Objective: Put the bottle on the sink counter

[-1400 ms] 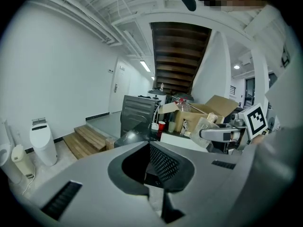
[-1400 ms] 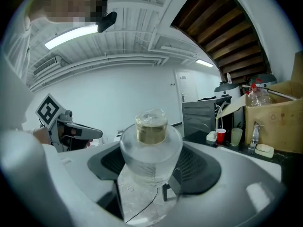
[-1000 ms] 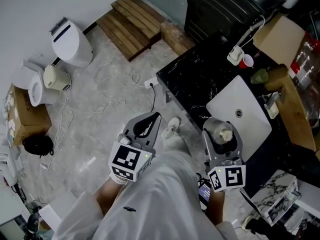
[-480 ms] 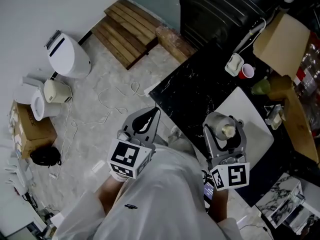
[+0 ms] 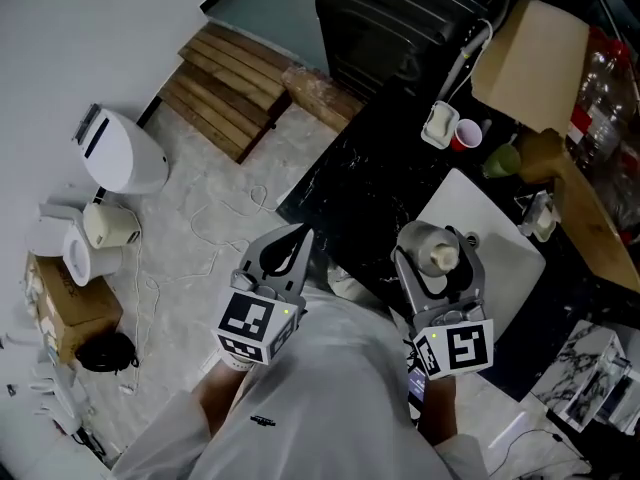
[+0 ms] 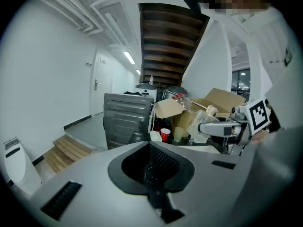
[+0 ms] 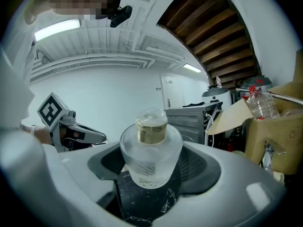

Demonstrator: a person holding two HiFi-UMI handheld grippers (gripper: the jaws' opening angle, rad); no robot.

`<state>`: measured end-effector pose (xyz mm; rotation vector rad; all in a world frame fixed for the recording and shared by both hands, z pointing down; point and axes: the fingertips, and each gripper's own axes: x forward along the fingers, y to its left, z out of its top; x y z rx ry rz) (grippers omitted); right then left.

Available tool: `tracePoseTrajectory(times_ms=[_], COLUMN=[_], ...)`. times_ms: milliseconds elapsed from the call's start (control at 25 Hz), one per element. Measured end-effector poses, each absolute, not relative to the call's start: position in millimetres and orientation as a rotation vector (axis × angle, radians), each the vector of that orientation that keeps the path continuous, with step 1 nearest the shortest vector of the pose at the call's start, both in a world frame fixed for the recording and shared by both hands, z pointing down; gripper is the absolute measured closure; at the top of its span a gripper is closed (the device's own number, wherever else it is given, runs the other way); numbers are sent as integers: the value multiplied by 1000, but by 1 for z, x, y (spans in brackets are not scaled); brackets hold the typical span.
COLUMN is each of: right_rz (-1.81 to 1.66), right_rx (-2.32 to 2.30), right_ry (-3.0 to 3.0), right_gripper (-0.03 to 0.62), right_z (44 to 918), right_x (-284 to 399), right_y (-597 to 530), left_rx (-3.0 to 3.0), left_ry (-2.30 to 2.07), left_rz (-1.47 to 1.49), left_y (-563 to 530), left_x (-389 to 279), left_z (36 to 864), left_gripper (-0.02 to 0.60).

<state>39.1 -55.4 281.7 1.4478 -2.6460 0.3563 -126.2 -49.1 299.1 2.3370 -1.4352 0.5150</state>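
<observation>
Head view, right hand-held gripper (image 5: pixel 436 250) clamping bottle (image 5: pixel 438 258) over counter (image 5: pixel 372 190), left hand-held gripper (image 5: pixel 300 236) closed, cup (image 5: pixel 467 134) beyond

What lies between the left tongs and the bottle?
In the head view, only a corner of the black counter separates the left tongs from the bottle.

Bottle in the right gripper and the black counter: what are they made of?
The squat clear bottle looks like glass or hard plastic, I can't tell which: see-through, slightly frosted. The black counter looks like polished stone, maybe marble: smooth, with white veins.
</observation>
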Motion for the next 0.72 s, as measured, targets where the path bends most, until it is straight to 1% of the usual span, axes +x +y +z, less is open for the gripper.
tracePoseTrajectory(times_ms=[720], right_rz=[404], right_rx=[1545], right_ry=[-2546], right_gripper=[252], right_z=[300], right_x=[53], right_y=[-94], left_rx=[2398], left_ry=[-1288], left_rz=[557], left_y=[-103], left_x=[-104], left_z=[315], left_gripper=[575])
